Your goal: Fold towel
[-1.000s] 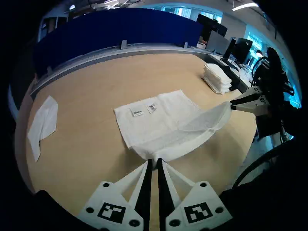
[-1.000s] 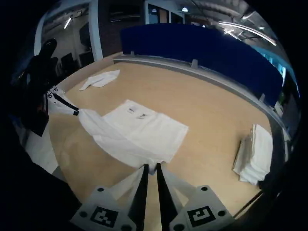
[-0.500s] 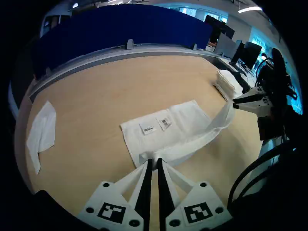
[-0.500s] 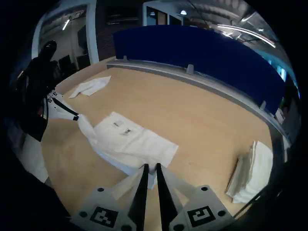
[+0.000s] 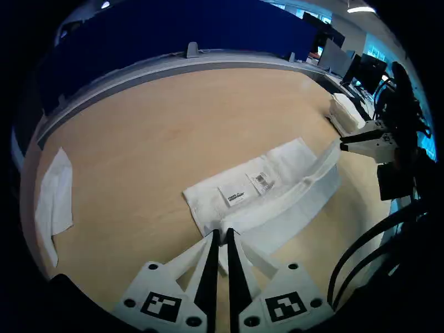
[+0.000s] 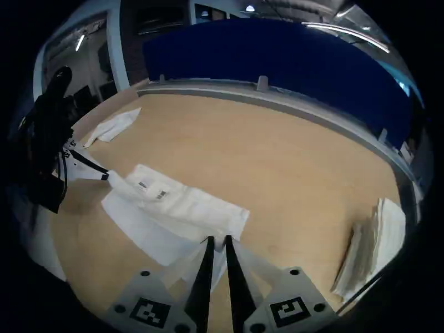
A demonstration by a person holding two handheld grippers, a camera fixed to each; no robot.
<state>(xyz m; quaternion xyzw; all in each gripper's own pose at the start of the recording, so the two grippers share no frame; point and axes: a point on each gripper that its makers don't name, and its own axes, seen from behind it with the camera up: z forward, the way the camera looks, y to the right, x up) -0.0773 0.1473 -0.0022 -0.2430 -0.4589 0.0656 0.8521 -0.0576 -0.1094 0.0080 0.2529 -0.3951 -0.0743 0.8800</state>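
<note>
The jaws of the left gripper [image 5: 219,236] stand narrow, with only a slit between them, and white cloth is pinched in that slit at the tips. The jaws of the right gripper [image 6: 217,241] stand equally narrow and clamp white cloth the same way. Each gripper holds one end of the same long edge of the towel [image 5: 277,177].

Condition of the towel:
- Colour: plain white, with a fine woven texture.
- Shape: a long, narrow band stretched between the two grippers.
- The held edge forms a slightly raised ridge running from one pair of jaws to the other.
- On the side of the ridge toward the blue partition [image 5: 166,28], a layer lies flat on the tabletop [image 5: 166,127]. It carries two small rectangular labels [image 5: 236,195], side by side, nearer the left gripper's end.
- On the side of the ridge away from the partition, a second layer spreads out flat, thinner-looking and slightly greyer than the first.
- The band's short end by the right gripper curves upward into the jaws.

The towel rests on the light wooden tabletop, well apart from the partition, with bare wood between the two.

A stack of folded towels [image 5: 347,111] sits on the tabletop off one end of the partition, beyond the right gripper. A loose cloth [image 5: 54,191], white and lying flat, rests off the opposite end of the partition, well apart from the towel.
</note>
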